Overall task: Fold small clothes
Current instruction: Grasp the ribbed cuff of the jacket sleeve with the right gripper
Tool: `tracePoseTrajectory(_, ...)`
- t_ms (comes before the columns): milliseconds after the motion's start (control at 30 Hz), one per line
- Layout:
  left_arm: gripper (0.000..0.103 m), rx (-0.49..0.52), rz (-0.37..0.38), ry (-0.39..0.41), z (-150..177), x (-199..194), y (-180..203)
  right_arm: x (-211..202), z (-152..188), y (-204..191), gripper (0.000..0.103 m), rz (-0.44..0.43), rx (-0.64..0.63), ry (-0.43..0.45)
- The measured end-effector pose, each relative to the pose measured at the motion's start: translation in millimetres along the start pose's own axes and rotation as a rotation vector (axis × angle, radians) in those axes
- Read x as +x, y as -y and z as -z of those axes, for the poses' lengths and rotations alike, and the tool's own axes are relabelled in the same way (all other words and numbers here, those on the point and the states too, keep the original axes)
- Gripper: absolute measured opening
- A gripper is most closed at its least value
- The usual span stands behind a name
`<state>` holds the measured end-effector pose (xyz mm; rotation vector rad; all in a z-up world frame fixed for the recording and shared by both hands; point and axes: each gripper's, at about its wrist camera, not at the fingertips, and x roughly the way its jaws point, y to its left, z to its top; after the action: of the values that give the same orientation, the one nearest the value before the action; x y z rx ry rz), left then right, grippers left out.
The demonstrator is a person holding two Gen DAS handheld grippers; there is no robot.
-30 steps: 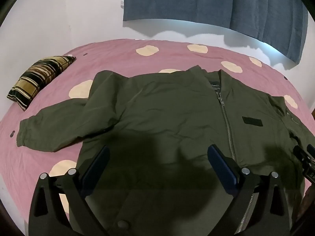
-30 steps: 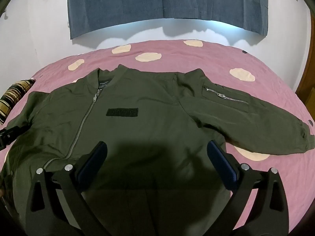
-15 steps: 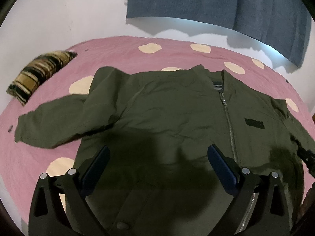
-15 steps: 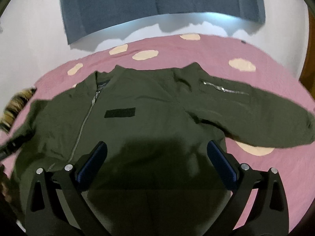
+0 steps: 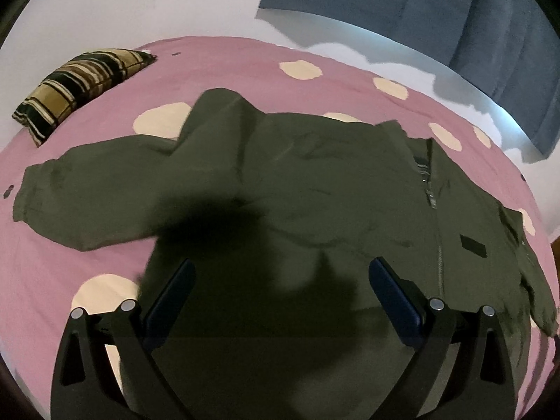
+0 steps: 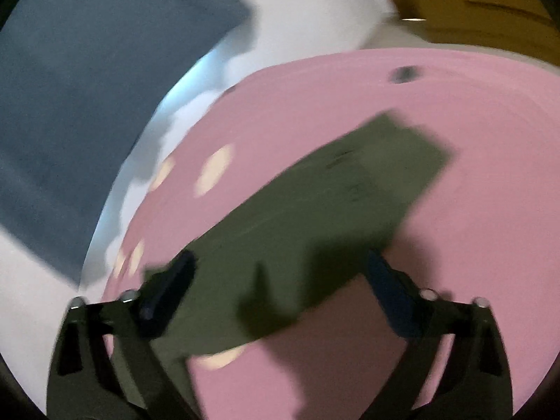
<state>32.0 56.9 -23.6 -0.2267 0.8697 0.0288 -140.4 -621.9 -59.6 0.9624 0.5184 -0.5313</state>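
Covering most of the pink bed point(image 5: 217, 66), the green jacket point(image 5: 315, 182) is laid flat and zipped, probably so its sleeves can be folded inward. Over the right sleeve point(image 6: 315, 203) the right gripper point(image 6: 280, 280) is seen, jaws just narrowing but apart. The left gripper point(image 5: 280, 287) jaws are apart, empty. No containers are seen.

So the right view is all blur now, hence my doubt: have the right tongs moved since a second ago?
Yes. The right tongs have swung off the jacket's chest toward its sleeve, rolling so the grey curtain now sits far left; their jaws have just been closing, nothing gripped.
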Motion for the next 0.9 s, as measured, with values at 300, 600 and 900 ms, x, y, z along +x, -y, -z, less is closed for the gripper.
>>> tracePoseTrajectory(300,0.099,0.005,-0.073,-0.055,1.5,10.0,-9.8,16.6,-23.9,51.3,0.07,0.053,0.154,0.025)
tracePoseTrajectory(600,0.099,0.028,-0.087,-0.057,2.9,6.7,-6.9,27.9,-34.9,56.0,0.032,0.129,0.168,0.048)
tracePoseTrajectory(900,0.099,0.052,-0.082,-0.041,2.7,-0.1,-6.9,7.4,-40.7,59.2,0.014,0.04,0.191,0.103)
